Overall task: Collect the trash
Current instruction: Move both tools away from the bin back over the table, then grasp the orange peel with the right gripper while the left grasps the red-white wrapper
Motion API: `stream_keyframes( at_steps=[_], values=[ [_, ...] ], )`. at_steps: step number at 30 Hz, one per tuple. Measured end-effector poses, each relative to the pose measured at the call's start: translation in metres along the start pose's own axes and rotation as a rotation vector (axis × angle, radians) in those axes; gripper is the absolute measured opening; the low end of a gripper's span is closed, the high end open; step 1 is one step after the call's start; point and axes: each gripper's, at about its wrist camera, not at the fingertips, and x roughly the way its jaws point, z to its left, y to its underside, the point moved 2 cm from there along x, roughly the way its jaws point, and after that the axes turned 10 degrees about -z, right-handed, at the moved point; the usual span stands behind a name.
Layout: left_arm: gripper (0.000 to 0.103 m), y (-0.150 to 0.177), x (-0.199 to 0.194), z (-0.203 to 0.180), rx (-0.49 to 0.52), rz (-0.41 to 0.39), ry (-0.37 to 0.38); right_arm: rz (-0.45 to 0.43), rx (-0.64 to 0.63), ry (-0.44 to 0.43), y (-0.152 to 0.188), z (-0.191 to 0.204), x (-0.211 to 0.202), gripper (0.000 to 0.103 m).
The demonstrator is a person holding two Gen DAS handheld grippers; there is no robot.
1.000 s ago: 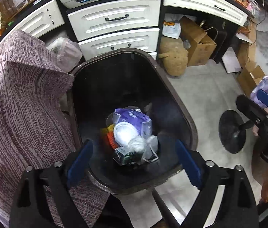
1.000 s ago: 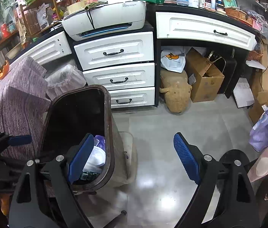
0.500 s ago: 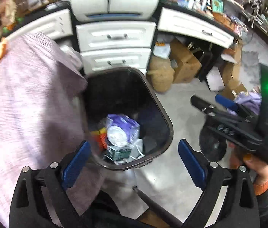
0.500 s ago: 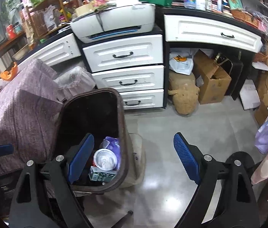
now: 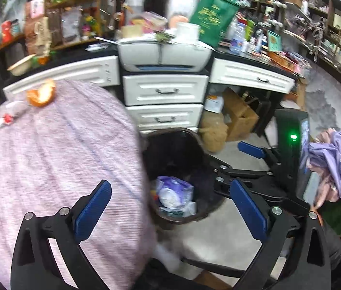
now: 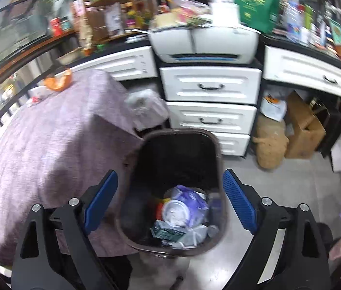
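From my left wrist: white drawers (image 5: 164, 91) stand far off, a purple-covered table (image 5: 49, 157) fills the left. My left claw (image 5: 170, 207) gapes empty. The dark plastic bin (image 5: 209, 207) sits right of the table, trash (image 5: 174, 197) inside.

From my right wrist: my right claw (image 6: 170, 198) hangs spread over the bin (image 6: 220, 145), above the trash (image 6: 182, 215).

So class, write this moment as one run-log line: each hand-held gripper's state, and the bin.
left hand-held gripper: open, empty | right hand-held gripper: open, empty, above bin | trash bin: upright, holds trash | orange peel: on cloth
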Motion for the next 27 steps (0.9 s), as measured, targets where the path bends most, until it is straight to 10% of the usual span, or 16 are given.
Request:
stream_keyframes(
  at_steps=[18, 27],
  values=[
    [0.097, 0.003, -0.019, 0.222, -0.134, -0.011, -0.485, -0.004, -0.227, -0.309, -0.057, 0.162, 0.042, 0.090],
    [0.097, -0.033, 0.028, 0.312, -0.085, 0.009, -0.552, 0.017, -0.252, -0.374, -0.109, 0.234, 0.118, 0.090]
  ],
)
